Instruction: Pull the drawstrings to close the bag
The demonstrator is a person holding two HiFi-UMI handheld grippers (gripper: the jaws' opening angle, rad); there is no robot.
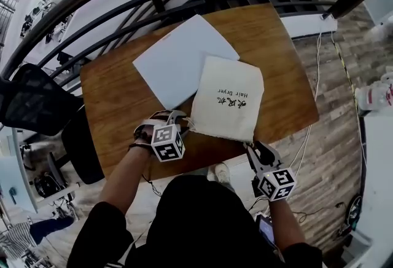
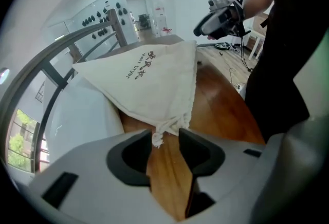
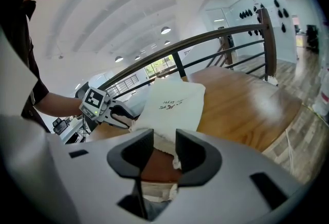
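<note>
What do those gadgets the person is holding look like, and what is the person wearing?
Each is a hand-held tool: the left gripper and right gripper have black and light grey bodies, two dark fingers, and a cube of black-and-white square markers. The person wears a black short-sleeved top.

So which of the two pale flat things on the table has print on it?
The cream drawstring bag, nearer the person; the white sheet beside it is blank.
</note>
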